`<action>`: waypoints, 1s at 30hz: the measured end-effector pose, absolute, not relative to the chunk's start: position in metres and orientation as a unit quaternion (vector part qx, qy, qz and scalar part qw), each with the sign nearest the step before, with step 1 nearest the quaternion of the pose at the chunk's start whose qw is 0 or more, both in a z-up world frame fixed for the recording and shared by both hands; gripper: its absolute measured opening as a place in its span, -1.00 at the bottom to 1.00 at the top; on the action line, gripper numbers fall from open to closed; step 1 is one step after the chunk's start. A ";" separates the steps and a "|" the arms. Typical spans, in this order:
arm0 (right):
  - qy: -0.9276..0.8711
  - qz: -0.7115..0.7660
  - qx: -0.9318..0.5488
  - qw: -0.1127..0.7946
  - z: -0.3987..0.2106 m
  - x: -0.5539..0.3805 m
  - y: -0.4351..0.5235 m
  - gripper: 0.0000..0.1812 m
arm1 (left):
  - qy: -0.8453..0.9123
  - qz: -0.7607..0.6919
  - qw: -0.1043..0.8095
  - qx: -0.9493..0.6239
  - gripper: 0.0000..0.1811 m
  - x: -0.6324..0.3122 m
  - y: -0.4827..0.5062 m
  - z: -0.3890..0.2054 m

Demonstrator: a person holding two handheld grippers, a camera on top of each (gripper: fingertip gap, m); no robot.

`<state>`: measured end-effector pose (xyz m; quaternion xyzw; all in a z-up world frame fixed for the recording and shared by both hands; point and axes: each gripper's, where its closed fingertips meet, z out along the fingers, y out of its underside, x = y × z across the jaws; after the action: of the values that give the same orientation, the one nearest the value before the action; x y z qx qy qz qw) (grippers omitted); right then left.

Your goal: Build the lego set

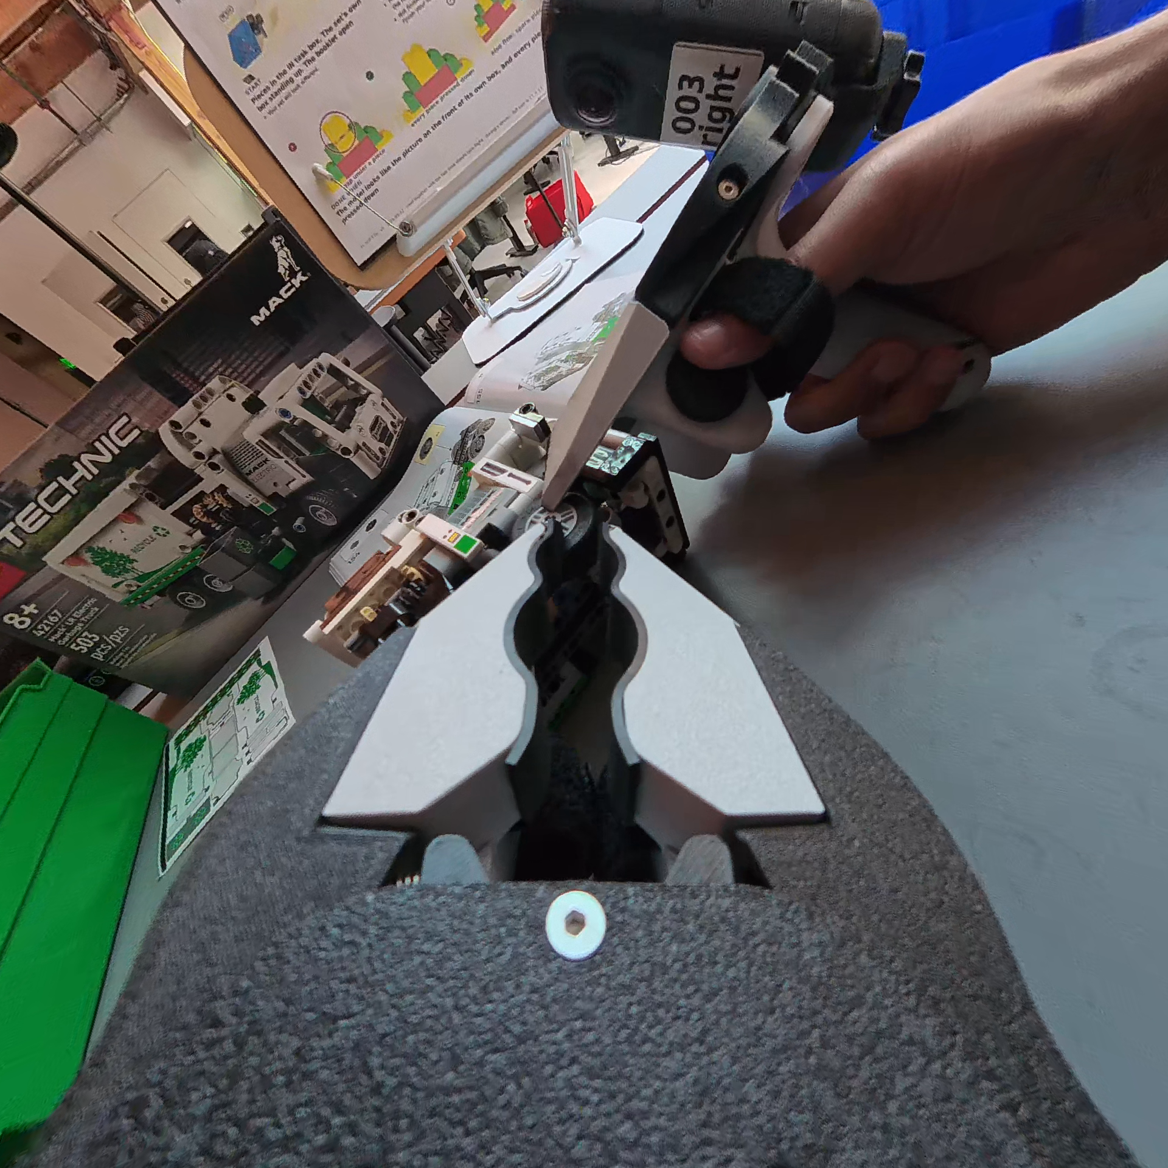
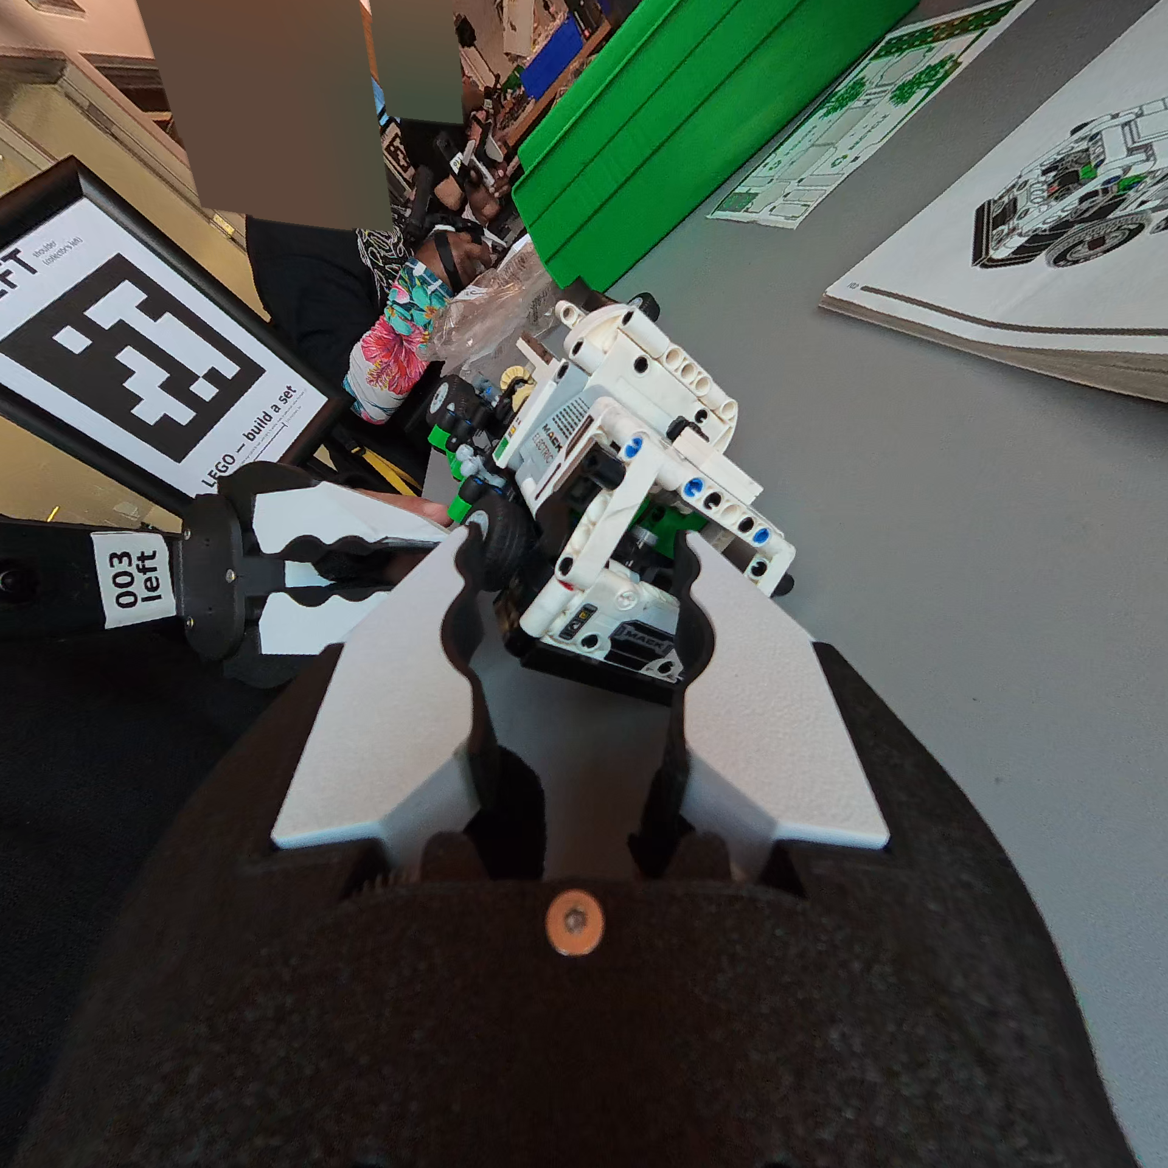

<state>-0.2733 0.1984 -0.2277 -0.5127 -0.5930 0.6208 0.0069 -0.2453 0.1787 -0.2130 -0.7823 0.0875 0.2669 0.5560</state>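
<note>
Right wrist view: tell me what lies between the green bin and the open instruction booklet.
In the right wrist view, a green-and-white sticker sheet lies flat on the grey table between the green bin and the instruction booklet; otherwise bare tabletop.

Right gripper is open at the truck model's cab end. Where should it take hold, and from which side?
Judging by the right wrist view, grip the black bumper base of the truck model, coming straight in from the cab front. It is the flattest, most solid part facing the right gripper; the white beams above are open frames, and the left gripper crowds the wheel side.
</note>
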 end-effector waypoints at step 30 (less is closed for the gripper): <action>-0.602 0.590 -0.538 -0.029 -0.237 -0.272 0.203 -0.03 | 0.107 0.300 0.520 -0.792 -0.92 -0.244 0.180 -0.220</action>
<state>-0.2720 0.2030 -0.2366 -0.5379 -0.6017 0.5897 -0.0292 -0.2439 0.1801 -0.2196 -0.7925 0.1068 0.2998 0.5203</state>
